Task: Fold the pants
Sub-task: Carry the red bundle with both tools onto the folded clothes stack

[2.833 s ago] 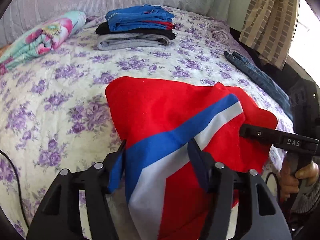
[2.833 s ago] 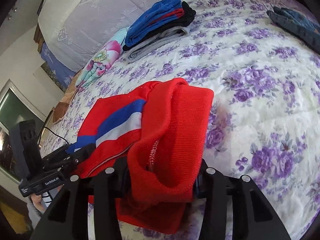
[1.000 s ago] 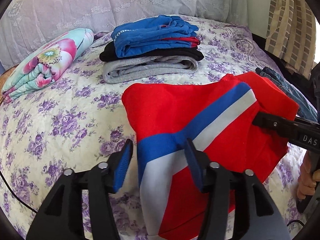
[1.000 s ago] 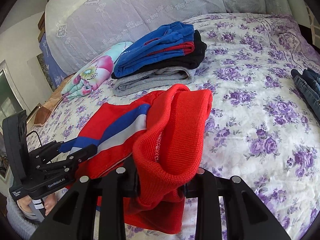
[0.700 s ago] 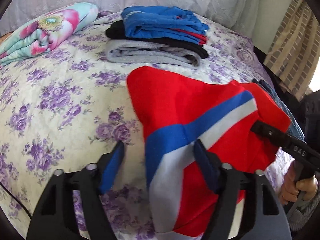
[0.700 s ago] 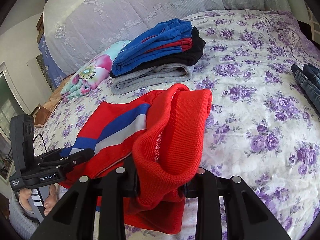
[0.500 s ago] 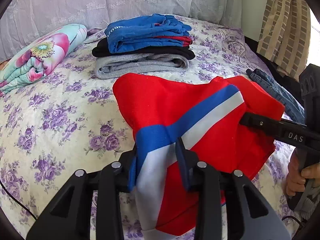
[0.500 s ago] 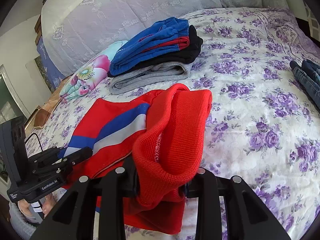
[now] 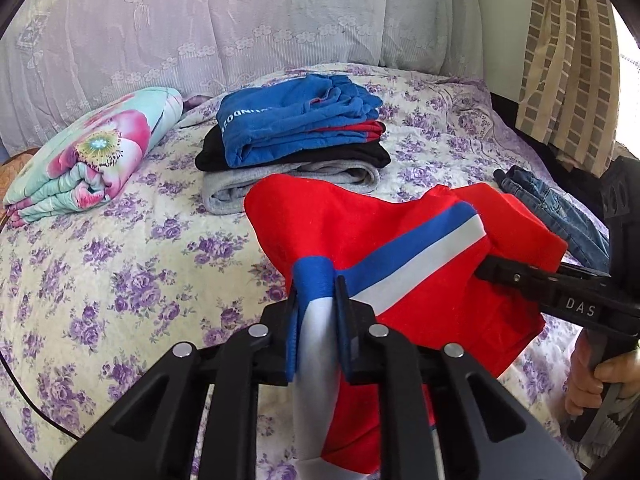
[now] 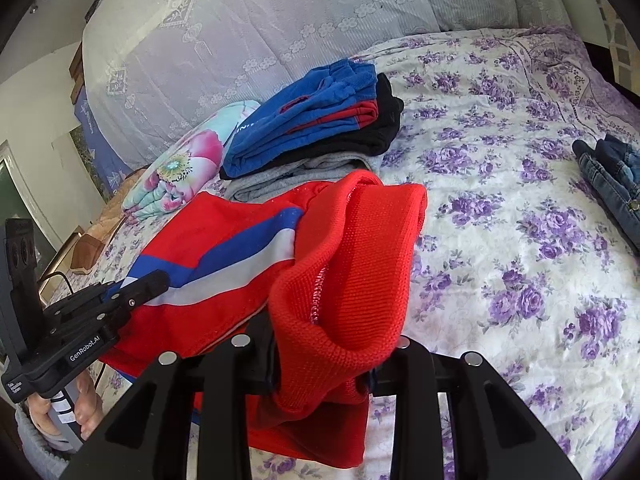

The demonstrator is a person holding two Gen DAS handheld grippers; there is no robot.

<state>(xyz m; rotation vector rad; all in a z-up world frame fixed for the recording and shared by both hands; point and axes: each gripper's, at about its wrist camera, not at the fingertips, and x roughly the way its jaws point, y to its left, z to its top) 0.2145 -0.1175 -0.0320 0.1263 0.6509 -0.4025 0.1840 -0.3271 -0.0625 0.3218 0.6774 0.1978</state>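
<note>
The folded red pants (image 9: 400,240) with a blue and white stripe hang between both grippers above the flowered bed. My left gripper (image 9: 316,312) is shut on the striped edge of the pants; it also shows at the left of the right wrist view (image 10: 136,288). My right gripper (image 10: 332,364) is shut on the thick red ribbed waistband (image 10: 360,272), which bulges up over its fingers. The right gripper shows at the right of the left wrist view (image 9: 492,272), gripping the far side of the pants.
A stack of folded clothes, blue on black on grey (image 9: 296,136), lies just behind the red pants. A rolled floral blanket (image 9: 92,152) lies to the left. Blue jeans (image 9: 560,212) lie at the bed's right edge. The bedspread (image 10: 520,240) is bare to the right.
My left gripper has closed on the striped edge of the pants; it was open around it before. Both grippers have carried the pants closer to the stack of folded clothes.
</note>
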